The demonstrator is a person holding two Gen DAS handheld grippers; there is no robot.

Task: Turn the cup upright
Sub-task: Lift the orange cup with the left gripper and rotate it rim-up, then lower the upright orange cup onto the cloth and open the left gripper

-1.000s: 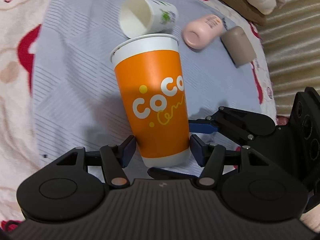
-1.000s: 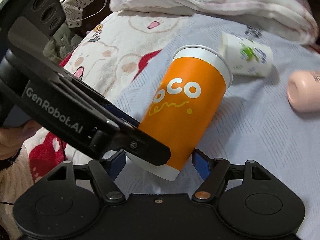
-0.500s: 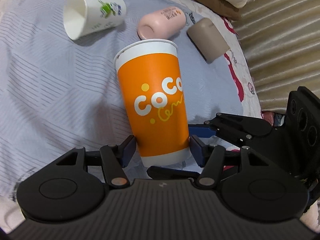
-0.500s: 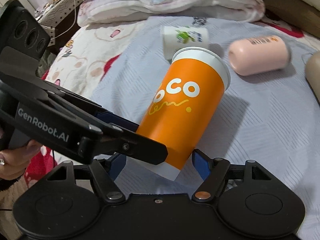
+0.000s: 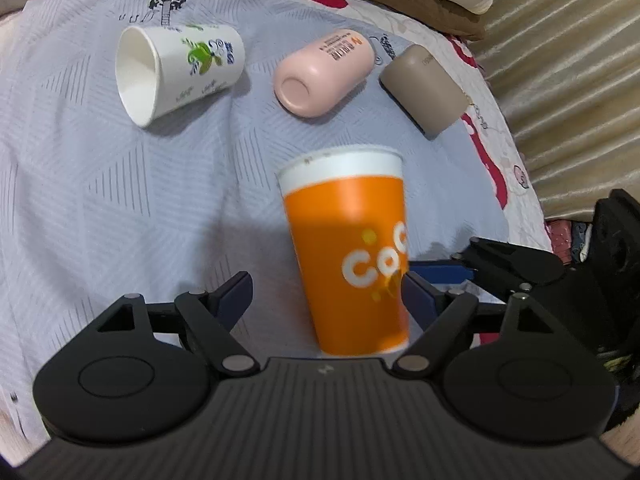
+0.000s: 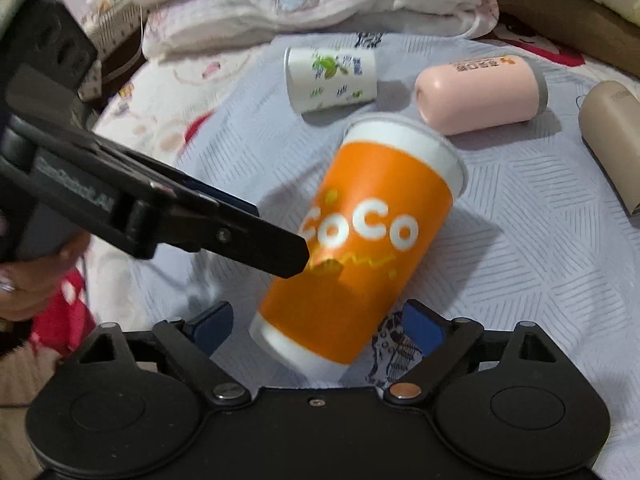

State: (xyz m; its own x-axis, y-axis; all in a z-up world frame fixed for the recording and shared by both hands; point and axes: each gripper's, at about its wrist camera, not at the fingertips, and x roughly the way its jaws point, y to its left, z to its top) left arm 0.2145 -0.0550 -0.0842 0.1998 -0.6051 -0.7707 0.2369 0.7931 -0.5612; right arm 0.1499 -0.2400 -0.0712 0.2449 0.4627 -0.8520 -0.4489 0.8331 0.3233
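The orange CoCo paper cup (image 5: 352,256) stands rim-up on the grey bedspread, close in front of both grippers; it also shows in the right wrist view (image 6: 360,240), where it looks tilted. My left gripper (image 5: 328,296) is open, its right finger (image 5: 420,294) at the cup's side and its left finger apart from it. My right gripper (image 6: 318,326) is open around the cup's base without closing on it. The left gripper shows in the right wrist view (image 6: 280,248) beside the cup.
A white paper cup (image 5: 176,72), a pink tumbler (image 5: 324,72) and a tan tumbler (image 5: 424,88) lie on their sides on the grey bedspread (image 5: 100,200) behind. Folded bedding (image 6: 300,0) lies at the back. A curtain (image 5: 560,60) hangs to the right.
My left gripper has opened and let go of the orange cup. The cup now stands off to the right between its fingers. Both views have shifted, showing more of the lying cups.
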